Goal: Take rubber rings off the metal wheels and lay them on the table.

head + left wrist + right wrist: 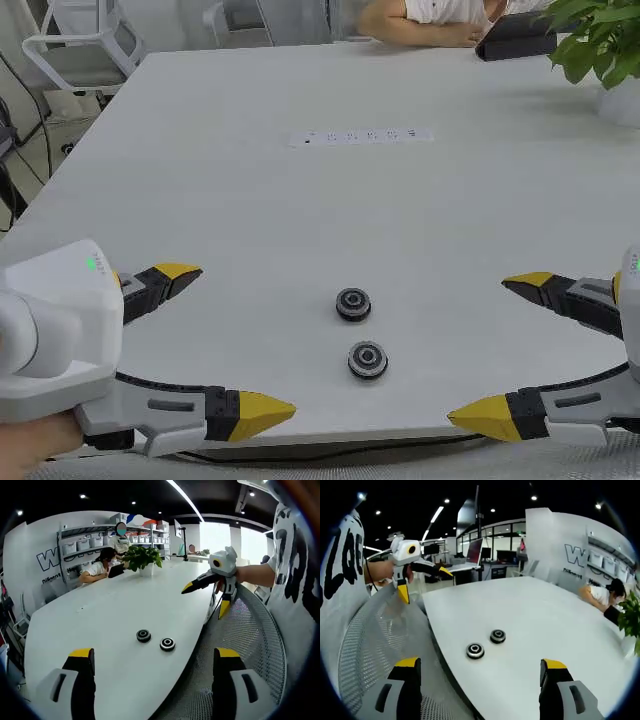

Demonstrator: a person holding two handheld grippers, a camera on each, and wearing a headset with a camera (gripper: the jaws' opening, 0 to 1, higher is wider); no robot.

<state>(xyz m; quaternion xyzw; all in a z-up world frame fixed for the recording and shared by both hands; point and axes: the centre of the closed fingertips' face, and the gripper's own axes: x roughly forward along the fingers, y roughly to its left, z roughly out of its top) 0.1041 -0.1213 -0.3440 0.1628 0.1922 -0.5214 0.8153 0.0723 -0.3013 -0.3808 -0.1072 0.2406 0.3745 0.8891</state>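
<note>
On the table (300, 215), the farther wheel (353, 304) and the nearer wheel (368, 360) lie flat close to the front edge. The nearer one sits at about 5 o'clock from the other, close but not touching. The dark rubber rings (340, 305) are on both wheels. The left gripper (230, 340) is spread wide and empty, with the wheels at its 3 o'clock. The right gripper (495, 348), equally splayed and holding nothing, has them at its 9 o'clock, apart from both.

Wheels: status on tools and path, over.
Left tool open, right tool open, both empty. Far wheel, near wheel on table between them, rings on. Path clear.
</note>
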